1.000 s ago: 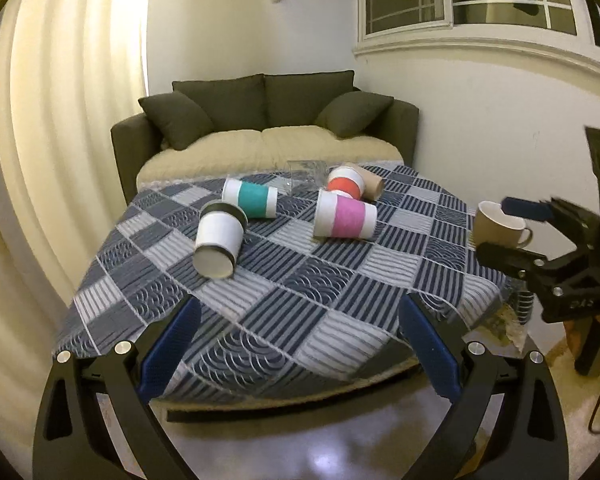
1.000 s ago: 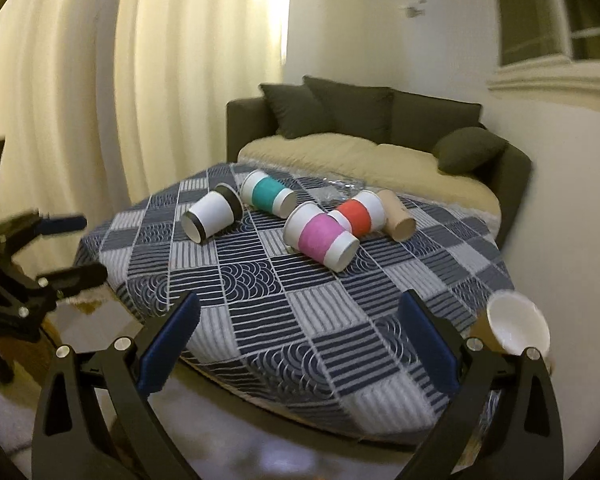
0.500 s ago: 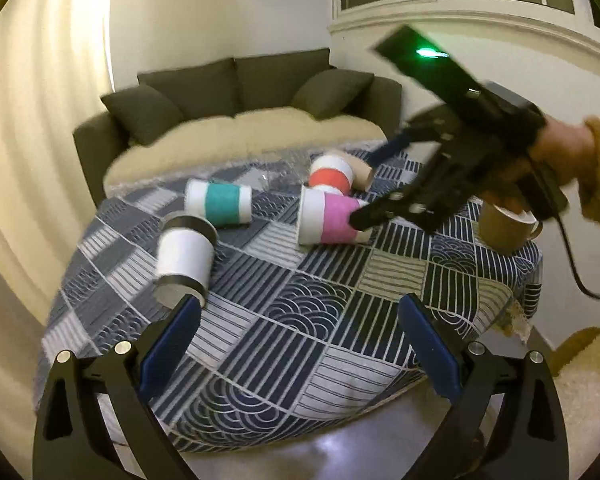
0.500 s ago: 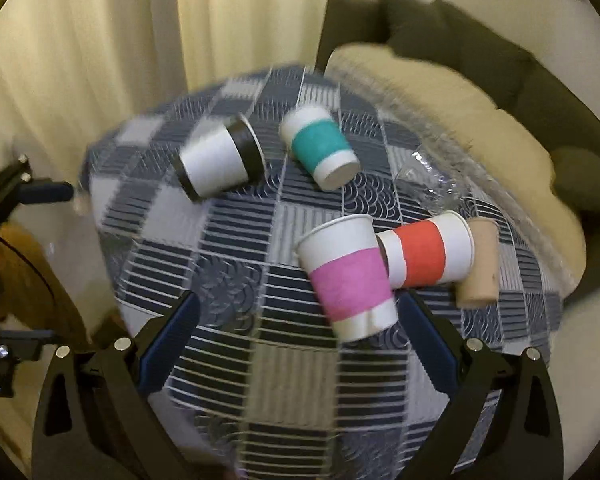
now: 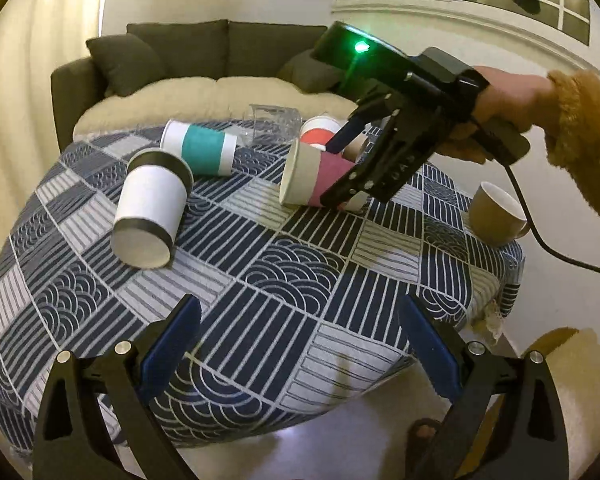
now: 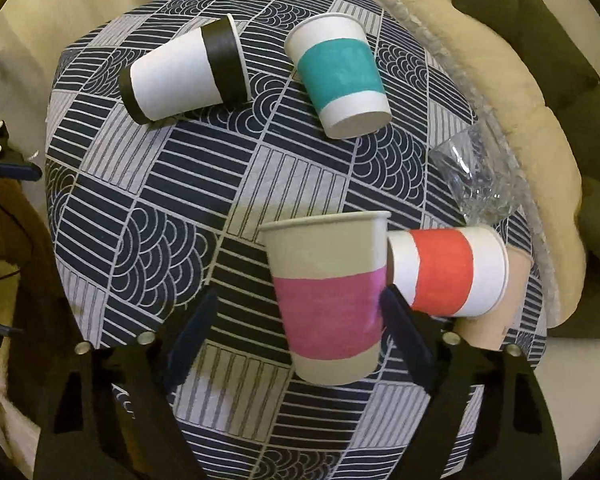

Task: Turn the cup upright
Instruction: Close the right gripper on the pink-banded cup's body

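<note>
Several paper cups lie on their sides on the patterned tablecloth (image 5: 300,280). The pink-banded cup (image 6: 328,296) lies between the open jaws of my right gripper (image 6: 296,320); its right finger (image 6: 404,328) is against the cup's side, the left finger stands apart. In the left wrist view the right gripper (image 5: 340,172) reaches down over the pink cup (image 5: 312,180). My left gripper (image 5: 296,352) is open and empty over the table's near edge. The black-banded cup (image 5: 152,204), teal cup (image 5: 200,146) and red cup (image 6: 448,272) also lie tipped.
A clear plastic cup (image 6: 472,172) lies at the table's far edge. A tan cup (image 6: 508,300) lies behind the red one. A ceramic mug (image 5: 496,212) stands upright at the right edge. A dark sofa (image 5: 204,56) stands behind the table.
My right gripper has moved in from the table's right side and dropped over the pink cup, which now sits between its jaws. My left gripper has moved closer to the table.
</note>
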`<move>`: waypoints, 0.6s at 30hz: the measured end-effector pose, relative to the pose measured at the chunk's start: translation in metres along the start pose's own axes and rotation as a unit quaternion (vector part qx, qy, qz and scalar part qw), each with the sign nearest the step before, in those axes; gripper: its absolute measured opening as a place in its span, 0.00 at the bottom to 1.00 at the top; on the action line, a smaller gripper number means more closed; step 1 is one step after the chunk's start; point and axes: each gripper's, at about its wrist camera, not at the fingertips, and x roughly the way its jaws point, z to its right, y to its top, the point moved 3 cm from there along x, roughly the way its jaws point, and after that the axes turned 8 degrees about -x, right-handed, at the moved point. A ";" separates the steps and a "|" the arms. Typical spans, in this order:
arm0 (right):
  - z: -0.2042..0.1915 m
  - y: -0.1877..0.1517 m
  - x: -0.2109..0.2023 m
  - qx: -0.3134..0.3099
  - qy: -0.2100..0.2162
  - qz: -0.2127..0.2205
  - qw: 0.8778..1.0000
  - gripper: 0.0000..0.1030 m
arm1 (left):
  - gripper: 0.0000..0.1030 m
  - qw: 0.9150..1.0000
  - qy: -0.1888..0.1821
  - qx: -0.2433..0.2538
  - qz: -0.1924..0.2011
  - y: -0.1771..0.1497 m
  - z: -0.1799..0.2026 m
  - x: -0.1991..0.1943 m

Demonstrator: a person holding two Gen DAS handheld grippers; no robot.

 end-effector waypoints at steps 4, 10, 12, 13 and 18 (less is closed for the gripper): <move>0.006 0.008 0.007 -0.005 0.001 -0.012 1.000 0.73 | 0.94 1.000 -0.004 -0.006 0.011 0.005 -0.002 -0.001; 0.010 0.016 0.017 -0.007 -0.007 -0.030 1.000 0.73 | 0.94 1.000 -0.005 -0.011 0.009 0.007 -0.002 0.001; 0.011 0.020 0.023 -0.008 -0.003 -0.033 0.999 0.73 | 0.94 1.000 -0.006 -0.009 0.010 0.006 -0.001 0.001; 0.012 0.021 0.027 -0.006 -0.003 -0.037 0.999 0.71 | 0.94 1.000 -0.006 -0.008 0.010 0.006 -0.001 0.001; 0.019 0.023 0.031 0.017 0.008 -0.036 0.999 0.63 | 0.94 1.000 -0.002 -0.010 0.011 0.006 -0.003 0.002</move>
